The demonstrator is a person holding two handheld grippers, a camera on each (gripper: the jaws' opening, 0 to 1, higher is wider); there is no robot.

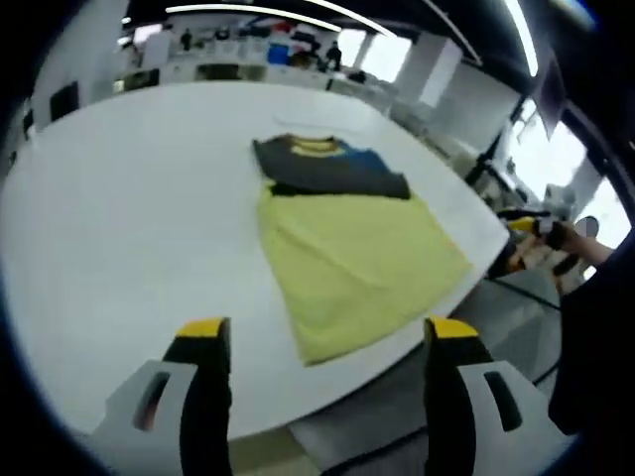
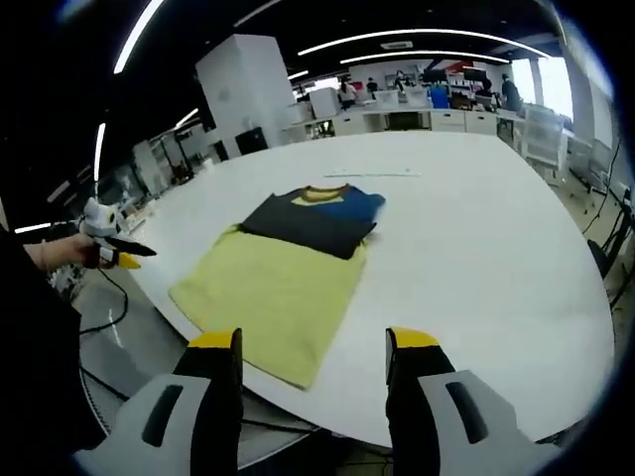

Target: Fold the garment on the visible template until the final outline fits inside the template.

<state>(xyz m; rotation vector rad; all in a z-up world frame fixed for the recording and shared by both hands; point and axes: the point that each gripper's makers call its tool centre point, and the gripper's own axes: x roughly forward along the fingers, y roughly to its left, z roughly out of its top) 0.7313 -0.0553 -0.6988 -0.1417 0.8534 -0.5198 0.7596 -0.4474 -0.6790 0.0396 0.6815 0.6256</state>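
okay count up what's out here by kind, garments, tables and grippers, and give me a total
Garments: 1, the yellow and dark shirt, lying flat.
Tables: 1, the white table under it.
Grippers: 2, the left gripper and the right gripper, both with jaws apart and holding nothing.
Total: 4

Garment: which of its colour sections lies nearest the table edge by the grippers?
The yellow section, the large lower part of the garment; its corner reaches the table edge. The dark band and blue patch lie farther in.
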